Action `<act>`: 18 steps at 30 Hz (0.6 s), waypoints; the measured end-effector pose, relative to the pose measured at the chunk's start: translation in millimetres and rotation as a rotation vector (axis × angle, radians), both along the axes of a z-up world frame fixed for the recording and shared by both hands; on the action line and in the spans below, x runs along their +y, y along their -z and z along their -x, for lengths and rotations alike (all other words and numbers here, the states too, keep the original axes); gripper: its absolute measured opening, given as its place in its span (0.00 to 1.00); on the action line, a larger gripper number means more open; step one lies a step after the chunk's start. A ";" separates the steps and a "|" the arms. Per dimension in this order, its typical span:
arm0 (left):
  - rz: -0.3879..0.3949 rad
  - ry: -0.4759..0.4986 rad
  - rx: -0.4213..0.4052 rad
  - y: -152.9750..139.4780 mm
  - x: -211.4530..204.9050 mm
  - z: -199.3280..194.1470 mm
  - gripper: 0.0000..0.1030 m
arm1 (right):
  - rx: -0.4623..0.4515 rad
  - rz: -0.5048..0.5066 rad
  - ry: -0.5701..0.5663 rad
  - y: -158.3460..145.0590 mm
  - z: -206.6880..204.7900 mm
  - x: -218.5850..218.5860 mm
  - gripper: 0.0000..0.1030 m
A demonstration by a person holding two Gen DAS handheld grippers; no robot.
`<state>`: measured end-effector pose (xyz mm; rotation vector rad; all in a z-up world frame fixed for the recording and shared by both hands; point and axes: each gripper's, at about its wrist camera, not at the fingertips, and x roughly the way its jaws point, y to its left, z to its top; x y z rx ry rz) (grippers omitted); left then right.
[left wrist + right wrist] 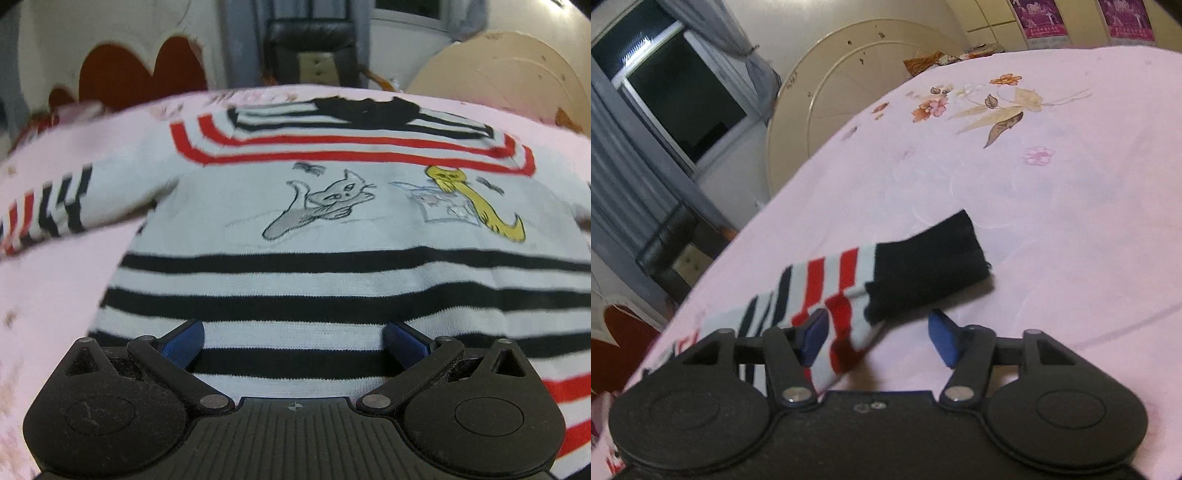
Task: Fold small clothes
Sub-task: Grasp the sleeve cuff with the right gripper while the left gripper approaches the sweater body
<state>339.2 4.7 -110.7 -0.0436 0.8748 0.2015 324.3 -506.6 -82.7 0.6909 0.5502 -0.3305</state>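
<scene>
Left wrist view shows the left gripper [293, 341] with its two blue fingers [184, 341] spread wide and nothing between them. It hangs low over the bottom part of the little striped sweater [314, 229], which lies flat on the pink bed sheet [55, 280], front side up. I think the sweater is spread out like this so it is easy to fold. Up at 12 o'clock from the gripper are a gray cat picture [317, 206] and, more toward 1 o'clock, a yellow cat picture [476, 203]. Past them, still at 12 o'clock, is the black collar [369, 109]. One sleeve [44, 210] sticks out at about 10 o'clock.

Over in the right wrist view, the right gripper [882, 338] is let go too, with its fingers apart and gripping nothing. The other sleeve [827, 291] lies under its left finger and runs up to 1 o'clock, where the black cuff [927, 266] ends on the sheet. I think this gripper sits here so it can pinch the sleeve and lay it across the body. A flower print [979, 107] shows on the sheet far off at 1 o'clock, and a dark window [676, 92] at 10 o'clock
</scene>
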 end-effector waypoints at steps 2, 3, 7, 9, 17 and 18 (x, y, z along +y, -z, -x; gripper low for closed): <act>0.032 0.010 0.018 -1.0 5.3 -4.7 1.00 | -0.008 -0.008 0.014 0.8 -3.1 -2.3 0.54; 0.039 0.021 0.013 -3.7 7.2 -5.4 1.00 | 0.002 0.002 0.025 -0.2 -7.8 -5.3 0.33; 0.034 0.028 -0.073 -17.5 20.4 1.6 1.00 | 0.075 0.100 0.035 -8.9 -28.8 -7.3 0.10; 0.031 0.012 -0.083 -20.2 32.1 1.2 1.00 | 0.069 0.255 -0.025 -26.3 -41.2 20.1 0.08; 0.081 -0.073 -0.113 -30.6 89.2 -16.0 1.00 | -0.077 0.454 -0.468 -59.4 -100.1 205.3 0.08; 0.080 -0.083 -0.117 -31.0 95.1 -18.1 1.00 | -0.081 0.451 -0.519 -57.0 -105.6 230.7 0.08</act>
